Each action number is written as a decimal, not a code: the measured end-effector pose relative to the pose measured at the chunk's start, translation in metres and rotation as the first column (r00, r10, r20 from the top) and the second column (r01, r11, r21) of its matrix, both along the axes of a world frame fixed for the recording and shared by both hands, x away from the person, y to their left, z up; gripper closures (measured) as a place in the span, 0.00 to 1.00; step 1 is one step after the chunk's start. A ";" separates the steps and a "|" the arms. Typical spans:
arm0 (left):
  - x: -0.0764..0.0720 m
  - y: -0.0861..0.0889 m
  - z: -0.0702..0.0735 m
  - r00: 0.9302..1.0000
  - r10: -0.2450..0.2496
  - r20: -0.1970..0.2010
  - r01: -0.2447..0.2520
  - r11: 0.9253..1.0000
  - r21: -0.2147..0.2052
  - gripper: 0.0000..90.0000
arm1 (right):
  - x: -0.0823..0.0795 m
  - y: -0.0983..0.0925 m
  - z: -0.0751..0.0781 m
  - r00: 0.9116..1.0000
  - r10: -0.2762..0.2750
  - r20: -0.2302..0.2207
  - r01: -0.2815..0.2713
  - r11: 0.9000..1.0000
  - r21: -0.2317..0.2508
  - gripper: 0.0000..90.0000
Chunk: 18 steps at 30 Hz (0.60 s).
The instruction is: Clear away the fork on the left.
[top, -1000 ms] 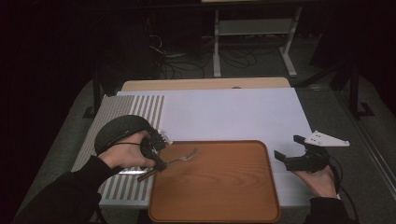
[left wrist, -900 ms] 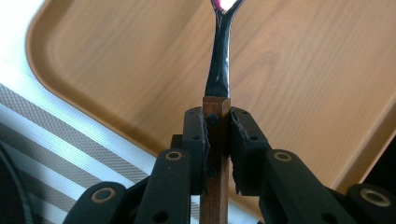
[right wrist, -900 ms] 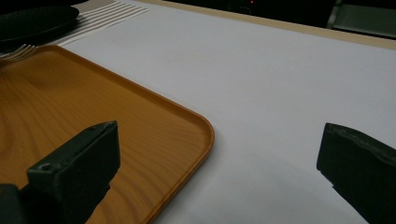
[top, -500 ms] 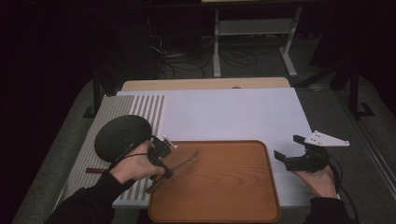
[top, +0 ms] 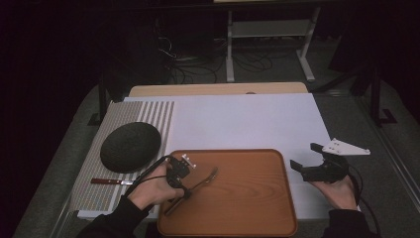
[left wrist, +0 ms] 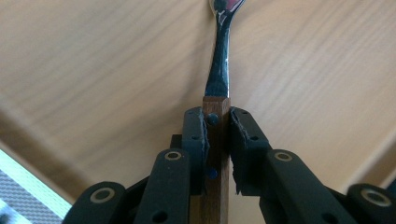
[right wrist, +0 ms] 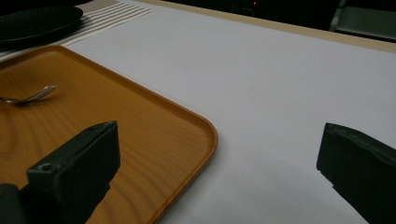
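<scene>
The left gripper [top: 184, 182] has its fingers [left wrist: 196, 135] clamped on the wooden handle of a fork [top: 198, 184], with the handle's end seated between both pads. The fork's tines reach out over the left part of the wooden tray [top: 247, 198], low over its surface or resting on it; contact cannot be confirmed. The fork therefore appears to be at the point of placement on the tray, with release not yet performed. A knife [top: 111, 182] with a wooden handle lies on the striped placemat [top: 148, 111], just below the dark round plate [top: 130, 147], and is untouched; it is the likely next item to transfer. The right gripper [top: 313, 159] rests on the white worktop [top: 247, 121] just right of the tray, fingers [right wrist: 84, 163] spread wide and grasping nothing.
</scene>
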<state>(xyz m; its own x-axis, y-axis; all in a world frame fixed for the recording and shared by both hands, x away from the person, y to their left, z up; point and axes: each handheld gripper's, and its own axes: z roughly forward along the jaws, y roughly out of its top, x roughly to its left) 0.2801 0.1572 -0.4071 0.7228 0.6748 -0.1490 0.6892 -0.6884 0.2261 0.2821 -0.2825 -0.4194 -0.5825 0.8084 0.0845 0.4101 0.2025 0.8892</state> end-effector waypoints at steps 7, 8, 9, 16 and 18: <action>-0.004 -0.003 0.010 0.995 -0.060 0.086 0.063 0.998 -0.032 0.74 | 0.000 -0.001 0.000 1.000 -0.004 0.004 0.004 1.000 0.001 0.00; -0.003 -0.003 0.012 0.992 -0.070 0.104 0.075 0.996 -0.042 0.73 | 0.000 -0.001 0.001 1.000 -0.004 0.004 0.004 1.000 0.001 0.00; -0.003 -0.004 0.013 0.991 -0.072 0.117 0.078 0.996 -0.052 0.71 | -0.001 0.000 0.001 1.000 -0.003 0.006 0.003 1.000 -0.001 0.00; 0.000 -0.009 0.019 0.980 -0.101 0.171 0.126 0.982 -0.140 0.71 | -0.001 -0.001 0.001 1.000 -0.002 0.007 0.002 1.000 0.000 0.00; 0.000 -0.012 0.019 0.976 -0.123 0.182 0.152 0.977 -0.152 0.72 | -0.001 -0.001 0.001 1.000 -0.002 0.007 0.002 1.000 0.001 0.00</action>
<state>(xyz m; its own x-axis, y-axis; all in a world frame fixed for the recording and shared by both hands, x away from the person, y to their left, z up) 0.2799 0.1447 -0.3881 0.8313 0.5436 -0.1158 0.5318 -0.7175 0.4499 0.2811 -0.2832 -0.4185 -0.5814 0.8096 0.0808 0.4043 0.2012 0.8922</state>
